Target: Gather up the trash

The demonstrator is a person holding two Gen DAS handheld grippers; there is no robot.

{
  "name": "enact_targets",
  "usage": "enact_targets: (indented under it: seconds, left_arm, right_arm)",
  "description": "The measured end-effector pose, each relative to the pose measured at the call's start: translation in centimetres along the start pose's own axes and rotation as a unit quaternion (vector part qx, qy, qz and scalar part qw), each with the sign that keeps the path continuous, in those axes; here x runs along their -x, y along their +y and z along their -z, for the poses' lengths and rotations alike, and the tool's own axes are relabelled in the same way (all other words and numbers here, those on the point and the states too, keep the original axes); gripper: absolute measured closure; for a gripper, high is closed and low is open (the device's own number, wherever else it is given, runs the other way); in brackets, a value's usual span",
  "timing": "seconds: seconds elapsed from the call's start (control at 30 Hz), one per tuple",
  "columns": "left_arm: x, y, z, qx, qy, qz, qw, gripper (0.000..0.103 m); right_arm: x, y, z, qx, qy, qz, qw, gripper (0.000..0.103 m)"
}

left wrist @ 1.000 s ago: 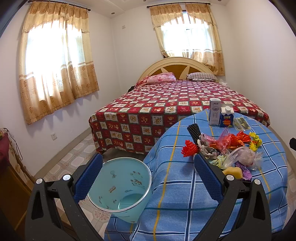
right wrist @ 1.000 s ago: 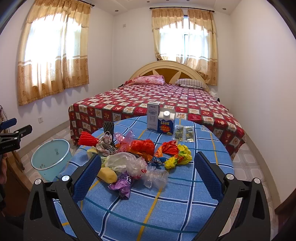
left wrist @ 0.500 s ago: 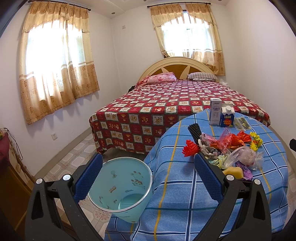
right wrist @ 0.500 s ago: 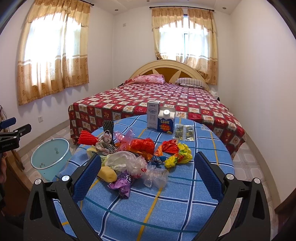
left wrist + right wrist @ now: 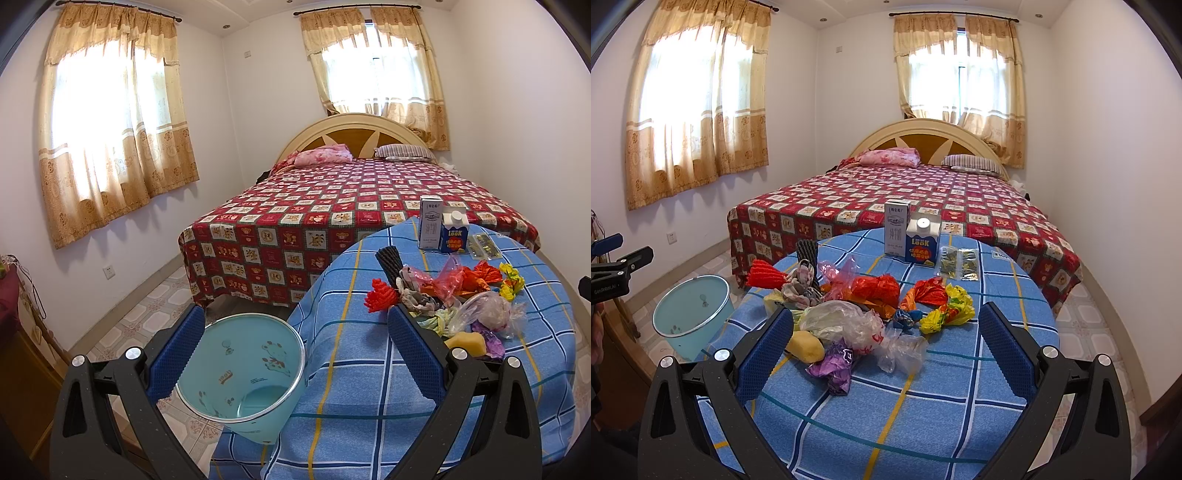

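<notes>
Left wrist view. Bedroom: white walls, two curtained windows, tiled floor, one bed (image 5: 351, 206) under a red patterned spread. Round table (image 5: 369, 369) covered in a blue checked cloth with yellow and dark lines. One pale blue bin (image 5: 240, 373) stands on the floor just beside the table's left edge, open and empty inside. Trash pile (image 5: 443, 299) lies on the tabletop, right of centre: crumpled wrappers in red, orange, yellow, purple and clear plastic. Two cartons (image 5: 443, 230) stand upright side by side at the far edge. Left gripper (image 5: 295, 325): jaws wide apart, holding nothing, above the bin and table edge.

Right wrist view. Same room, seen more squarely over the table (image 5: 923, 424). Trash pile (image 5: 864, 306) spread across the middle of the cloth; one yellow lump (image 5: 807, 346) at its near left. Two cartons (image 5: 910, 238) behind the pile; flat foil packets (image 5: 958, 263) just beside them. Bin (image 5: 690, 314) on the floor at left. Right gripper (image 5: 886, 325): jaws spread, empty, above the pile's near edge.
</notes>
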State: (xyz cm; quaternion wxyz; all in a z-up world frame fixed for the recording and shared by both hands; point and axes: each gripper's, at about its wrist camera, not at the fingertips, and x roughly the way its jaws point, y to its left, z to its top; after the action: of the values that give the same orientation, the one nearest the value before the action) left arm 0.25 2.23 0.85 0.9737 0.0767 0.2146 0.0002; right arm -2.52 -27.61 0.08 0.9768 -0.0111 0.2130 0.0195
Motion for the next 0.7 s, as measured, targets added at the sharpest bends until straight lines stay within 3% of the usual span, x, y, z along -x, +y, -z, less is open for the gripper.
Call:
enact_targets:
  seconds: [0.3,0.4,0.57,0.7]
  left_arm:
    - [-1.1,0.4,0.8,0.000,0.013,-0.004,0.9999,0.006]
    - [-2.7,0.0,1.8,0.000,0.034,-0.004,0.9994,0.006]
    - [-6.1,-1.9,4.0,-0.010,0.068,0.009,0.9976,0.006]
    - [-8.7,-3.7,5.1,-0.018,0.083,0.018,0.9962,0.006]
  right_arm:
    - [-1.3,-0.4,0.5,0.001,0.013,0.020,1.000,0.005]
    - [-2.9,-1.3,1.5,0.002,0.032,0.037,0.999,0.005]
    - [-5.7,-3.2,3.1,-0.011,0.017,0.059,0.998,0.005]
    - [-8.3,-4.6,5.0,-0.009,0.048,0.070,0.996,0.005]
